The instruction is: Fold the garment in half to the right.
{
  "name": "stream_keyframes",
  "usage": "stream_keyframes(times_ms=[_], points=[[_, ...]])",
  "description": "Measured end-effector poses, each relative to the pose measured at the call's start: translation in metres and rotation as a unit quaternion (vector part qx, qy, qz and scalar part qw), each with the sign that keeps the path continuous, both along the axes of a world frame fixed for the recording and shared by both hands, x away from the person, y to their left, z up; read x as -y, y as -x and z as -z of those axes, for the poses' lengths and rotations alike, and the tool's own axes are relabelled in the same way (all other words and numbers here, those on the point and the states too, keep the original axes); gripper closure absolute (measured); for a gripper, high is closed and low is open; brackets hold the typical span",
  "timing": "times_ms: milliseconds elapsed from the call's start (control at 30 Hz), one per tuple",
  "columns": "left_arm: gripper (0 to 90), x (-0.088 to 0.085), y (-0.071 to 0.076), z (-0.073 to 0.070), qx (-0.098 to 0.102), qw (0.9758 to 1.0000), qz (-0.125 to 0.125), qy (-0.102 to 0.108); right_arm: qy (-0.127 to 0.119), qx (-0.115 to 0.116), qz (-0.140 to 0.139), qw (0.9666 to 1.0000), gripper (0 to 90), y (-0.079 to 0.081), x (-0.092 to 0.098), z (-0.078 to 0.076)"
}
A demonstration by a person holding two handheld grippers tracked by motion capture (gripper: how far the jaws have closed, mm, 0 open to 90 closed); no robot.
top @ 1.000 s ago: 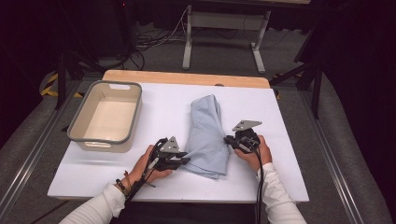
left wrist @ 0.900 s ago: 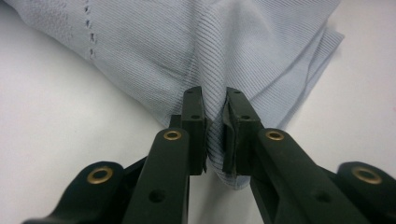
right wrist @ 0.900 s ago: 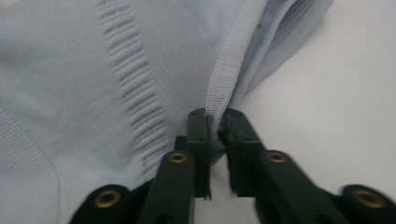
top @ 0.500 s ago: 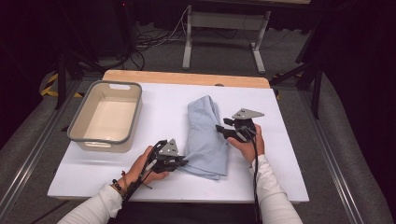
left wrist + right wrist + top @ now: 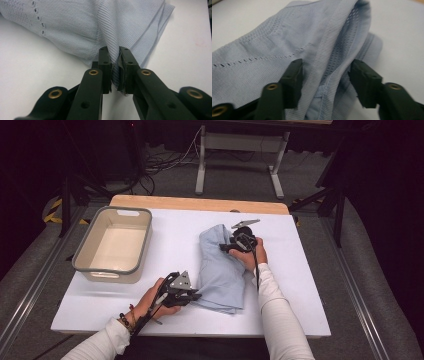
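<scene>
The light blue garment (image 5: 220, 270) lay folded lengthwise on the white surface (image 5: 310, 285), beside the empty tub (image 5: 112, 245). The left claw (image 5: 115, 65) was clamped on its near edge; the right claw (image 5: 324, 75), just opening, straddled the far hem unclamped. Further folding remained.

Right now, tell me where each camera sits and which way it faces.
High view: above the person's side, looking forward and down on the table, grey bin and both forearms.
Left gripper view: on the left tongs, pinching the light blue garment.
Right gripper view: on the right tongs, parted around its ribbed hem.
All share the garment.
</scene>
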State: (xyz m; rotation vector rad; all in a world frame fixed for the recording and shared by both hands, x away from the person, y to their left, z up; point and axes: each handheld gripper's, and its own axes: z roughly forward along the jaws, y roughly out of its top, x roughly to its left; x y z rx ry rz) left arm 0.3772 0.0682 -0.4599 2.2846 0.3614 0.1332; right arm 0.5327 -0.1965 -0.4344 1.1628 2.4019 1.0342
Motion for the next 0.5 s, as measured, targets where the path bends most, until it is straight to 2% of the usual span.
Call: stream_keyframes(times_ms=[33,100,133,200,267,367,400,467,500], points=[[81.3,0.000,0.001,0.001,-0.004,1.0000,-0.003,0.004,0.000,-0.009,-0.002,1.0000,49.2,-0.002,-0.001,0.003],[80.9,0.000,0.000,0.001,0.001,1.0000,0.001,0.000,-0.003,-0.023,-0.005,0.9997,64.4,-0.004,-0.002,0.008],[80.9,0.000,0.001,0.001,0.000,1.0000,0.000,0.000,-0.006,-0.028,-0.010,0.9995,68.0,-0.004,-0.003,0.009],[80.6,0.000,0.001,0.001,0.001,1.0000,0.000,0.001,-0.003,-0.027,-0.010,0.9996,77.8,-0.003,-0.005,0.009],[80.4,0.000,0.001,0.001,-0.002,1.0000,-0.002,0.001,-0.002,-0.010,-0.007,0.9999,83.7,0.001,-0.004,0.003],[78.7,0.000,0.002,0.002,-0.009,0.9999,-0.010,0.009,-0.022,0.011,0.000,0.9997,84.9,0.006,0.003,-0.008],[78.2,0.000,0.002,0.002,-0.010,0.9998,-0.010,0.011,-0.036,0.023,0.005,0.9991,85.1,0.009,0.008,-0.014],[77.8,0.001,0.003,0.002,-0.008,0.9998,-0.009,0.012,-0.051,0.030,0.010,0.9982,85.1,0.014,0.016,-0.019],[77.9,0.001,0.003,0.002,-0.008,0.9998,-0.009,0.012,-0.051,0.030,0.010,0.9982,85.1,0.014,0.016,-0.019]])
